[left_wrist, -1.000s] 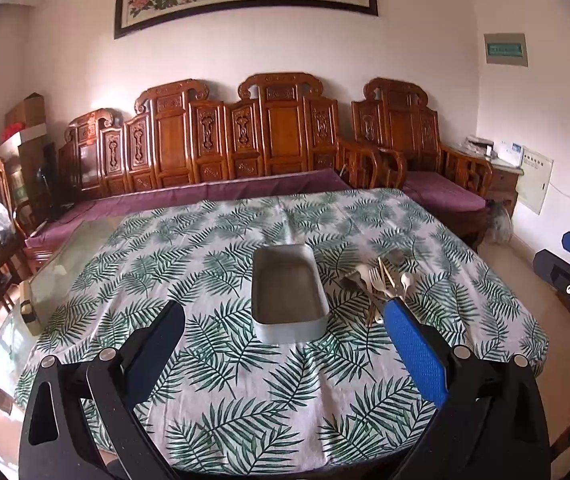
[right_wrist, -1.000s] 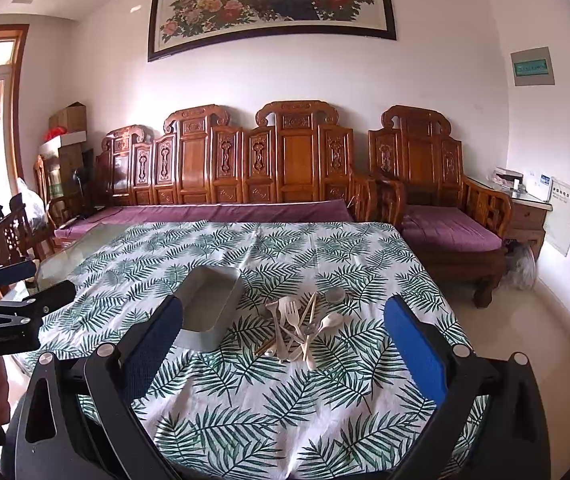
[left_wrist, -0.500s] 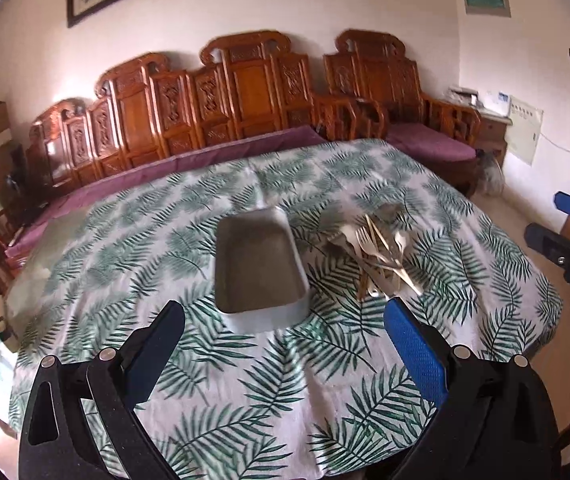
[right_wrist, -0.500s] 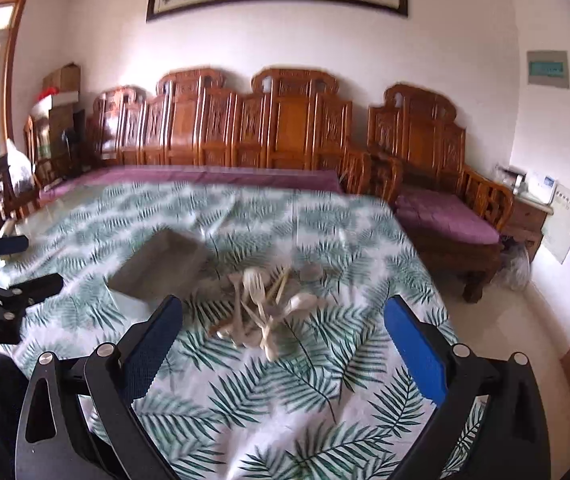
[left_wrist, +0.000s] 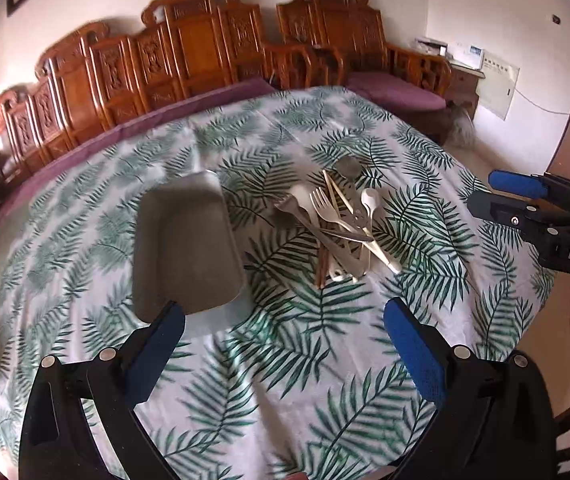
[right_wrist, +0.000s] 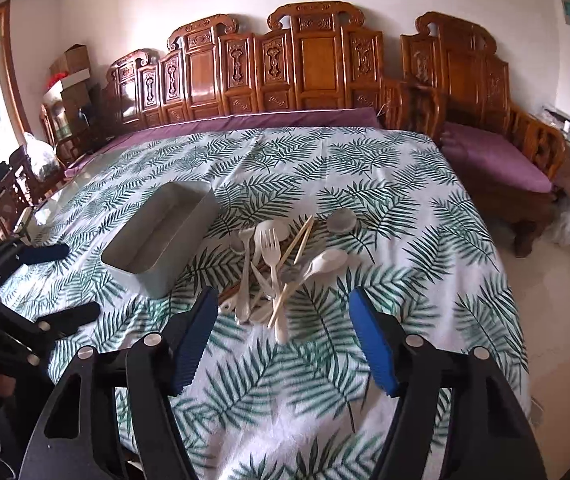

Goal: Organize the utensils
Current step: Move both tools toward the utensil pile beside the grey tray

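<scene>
Grey metal shows first in the left wrist view: the tray lies on the leaf-print worktop just beyond our left tongs, whose jaws stand wide apart and empty, with the utensil pile ahead to the right. In the right wrist view the pile sits directly ahead of our right tongs, handles running roughly toward us; these jaws have just been closing partway, nothing between them, tilted downward, and seemingly the nearer.

Black claw frames w/ silver screws, blue ribbed pads, white "DAS" lettering
</scene>
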Motion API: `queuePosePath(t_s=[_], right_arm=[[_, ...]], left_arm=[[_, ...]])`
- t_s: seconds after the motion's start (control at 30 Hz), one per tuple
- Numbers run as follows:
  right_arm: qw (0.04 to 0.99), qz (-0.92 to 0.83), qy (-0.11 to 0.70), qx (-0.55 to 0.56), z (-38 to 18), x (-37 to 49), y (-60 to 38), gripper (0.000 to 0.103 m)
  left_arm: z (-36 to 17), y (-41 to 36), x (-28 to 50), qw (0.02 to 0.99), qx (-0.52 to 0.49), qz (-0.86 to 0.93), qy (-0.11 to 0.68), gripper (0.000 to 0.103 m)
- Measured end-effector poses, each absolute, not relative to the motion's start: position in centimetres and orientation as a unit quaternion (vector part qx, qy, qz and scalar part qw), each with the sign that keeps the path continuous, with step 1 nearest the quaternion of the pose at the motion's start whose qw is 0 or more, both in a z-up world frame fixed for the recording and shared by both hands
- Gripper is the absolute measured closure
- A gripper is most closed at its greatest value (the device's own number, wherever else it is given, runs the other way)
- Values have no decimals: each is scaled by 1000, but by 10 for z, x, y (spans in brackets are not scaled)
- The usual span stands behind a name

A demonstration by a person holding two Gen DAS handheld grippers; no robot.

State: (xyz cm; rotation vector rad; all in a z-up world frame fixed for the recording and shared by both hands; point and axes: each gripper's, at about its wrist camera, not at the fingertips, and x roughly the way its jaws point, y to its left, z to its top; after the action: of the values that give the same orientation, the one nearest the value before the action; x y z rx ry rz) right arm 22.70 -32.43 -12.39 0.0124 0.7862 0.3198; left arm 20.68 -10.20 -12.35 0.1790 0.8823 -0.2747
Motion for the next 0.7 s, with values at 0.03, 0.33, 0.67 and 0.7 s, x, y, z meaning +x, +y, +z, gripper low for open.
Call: queuePosePath(t_s=[0.03, 0.33, 0.67, 0.7], right_arm=[[909, 158, 386, 6, -127, 235, -325, 34], [894, 158, 418, 12, -154, 277, -344, 48], [887, 159, 434, 28, -170, 284, -352, 48], [886, 159, 434, 28, -172, 285, -353, 49]], left_arm=[[-125, -105, 212, 890, 84, -134, 428, 7], [-142, -137, 266, 872, 69, -173, 453, 13], [-174, -169, 316, 850, 51, -178, 494, 54], [-178, -172, 321, 849, 51, -177, 495, 54]])
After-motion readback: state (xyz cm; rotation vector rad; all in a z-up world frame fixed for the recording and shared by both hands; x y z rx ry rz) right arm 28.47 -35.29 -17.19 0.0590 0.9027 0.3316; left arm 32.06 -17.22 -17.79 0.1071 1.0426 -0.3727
